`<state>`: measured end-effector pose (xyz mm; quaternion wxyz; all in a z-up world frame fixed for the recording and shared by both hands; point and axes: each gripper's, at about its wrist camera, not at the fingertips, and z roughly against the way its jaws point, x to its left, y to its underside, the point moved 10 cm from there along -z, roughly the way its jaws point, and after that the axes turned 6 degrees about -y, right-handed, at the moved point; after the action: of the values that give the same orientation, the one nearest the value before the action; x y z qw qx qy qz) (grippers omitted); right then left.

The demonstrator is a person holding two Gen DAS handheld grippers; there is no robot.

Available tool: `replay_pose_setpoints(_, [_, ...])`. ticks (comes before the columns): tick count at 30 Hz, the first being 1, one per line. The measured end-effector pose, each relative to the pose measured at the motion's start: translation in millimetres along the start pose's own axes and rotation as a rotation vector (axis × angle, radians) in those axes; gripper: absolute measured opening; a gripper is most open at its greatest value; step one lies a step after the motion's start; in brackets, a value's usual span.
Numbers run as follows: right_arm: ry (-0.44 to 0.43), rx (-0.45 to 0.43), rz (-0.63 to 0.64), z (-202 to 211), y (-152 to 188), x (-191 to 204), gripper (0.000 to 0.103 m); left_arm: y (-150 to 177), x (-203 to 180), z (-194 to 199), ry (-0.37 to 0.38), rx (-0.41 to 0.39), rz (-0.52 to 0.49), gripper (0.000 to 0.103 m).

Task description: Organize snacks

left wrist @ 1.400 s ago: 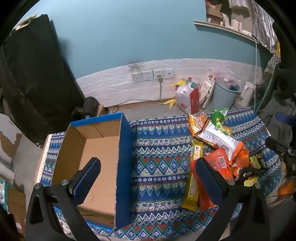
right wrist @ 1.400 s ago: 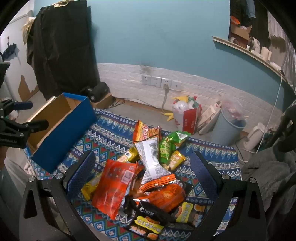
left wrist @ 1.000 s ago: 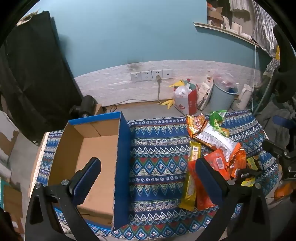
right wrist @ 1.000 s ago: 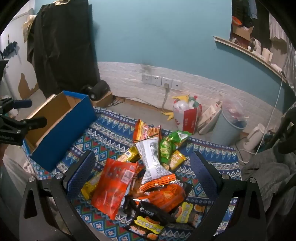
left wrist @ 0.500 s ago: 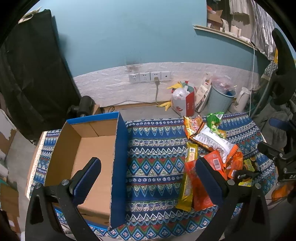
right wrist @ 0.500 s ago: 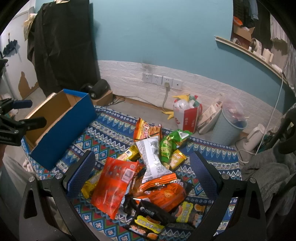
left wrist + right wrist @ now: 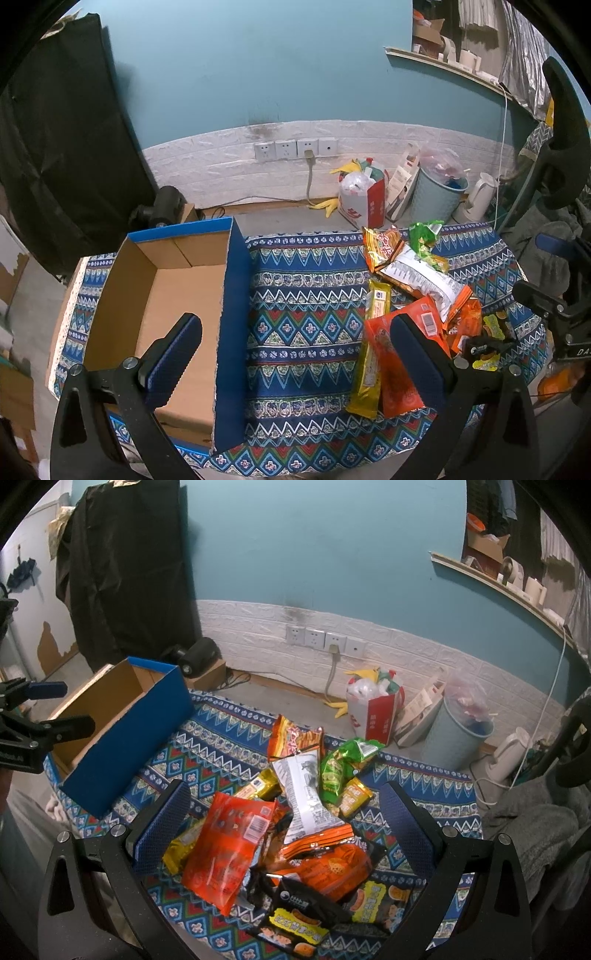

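We hold our left gripper above the patterned blue cloth, its two blue-padded fingers spread wide with nothing between them. Under and beyond its left finger sits the cardboard box with blue outer walls, open at the top and bare inside. Around and past its right finger lies the snack heap: a long yellow bar packet lies just beside a flat orange-red packet, and a white-and-grey packet lies farther out. Our right gripper hangs directly over that heap, fingers likewise wide apart and gripping nothing. Between its fingers we see the orange-red packet toward the left finger, the white-and-grey packet in the middle, a green packet and an orange chip bag farther ahead, and a black-and-yellow packet closest to us. The blue box stands well off to its left on the same cloth. Beyond the table, a red-and-white bag and a pale blue bin stand against the wall.
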<state>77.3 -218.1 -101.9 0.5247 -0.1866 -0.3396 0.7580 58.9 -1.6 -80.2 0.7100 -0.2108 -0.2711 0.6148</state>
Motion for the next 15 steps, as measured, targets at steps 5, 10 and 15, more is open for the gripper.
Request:
replay_pose_setpoints(5, [-0.001, 0.004, 0.002, 0.9, 1.2, 0.7, 0.1, 0.1, -0.4, 0.2, 0.001, 0.001, 0.001, 0.103])
replay_pose_setpoints(10, [-0.001, 0.004, 0.003, 0.3, 0.7, 0.8, 0.1, 0.9, -1.2, 0.0, 0.003, 0.002, 0.0, 0.103])
replay_pose_setpoints(15, [0.001, 0.006, 0.004, 0.4, 1.0, 0.7, 0.1, 1.5, -1.3, -0.3, -0.002, 0.005, 0.001, 0.103])
